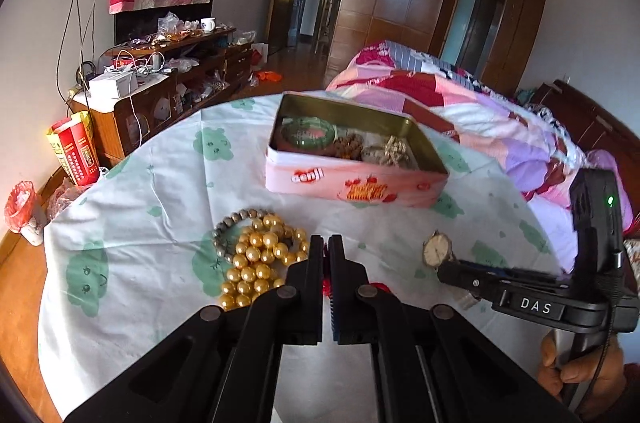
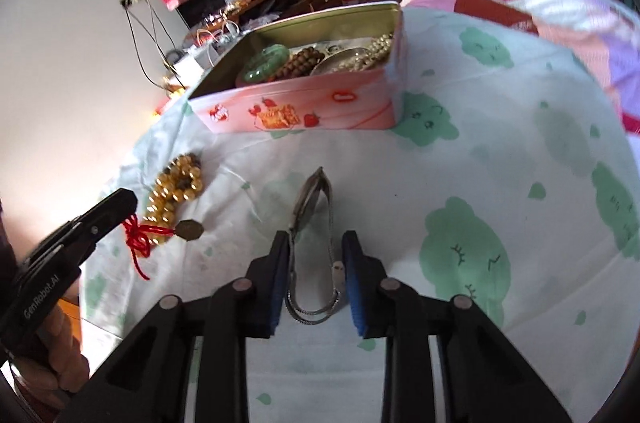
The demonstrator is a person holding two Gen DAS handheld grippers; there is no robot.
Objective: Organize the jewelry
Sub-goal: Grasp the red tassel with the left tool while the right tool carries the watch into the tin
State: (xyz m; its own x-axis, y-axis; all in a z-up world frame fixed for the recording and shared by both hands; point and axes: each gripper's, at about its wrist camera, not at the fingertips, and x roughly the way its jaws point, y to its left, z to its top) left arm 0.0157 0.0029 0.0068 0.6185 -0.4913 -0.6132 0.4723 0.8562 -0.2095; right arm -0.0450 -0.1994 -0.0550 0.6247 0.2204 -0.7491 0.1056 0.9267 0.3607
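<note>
The left tool is pinched tight on a red knotted cord with a small bronze pendant, held just over the desk beside the gold bead strand. The right tool stands partly open, its pads either side of the watch band, not yet gripping. The pink tin sits behind, holding a green bangle and beads.
</note>
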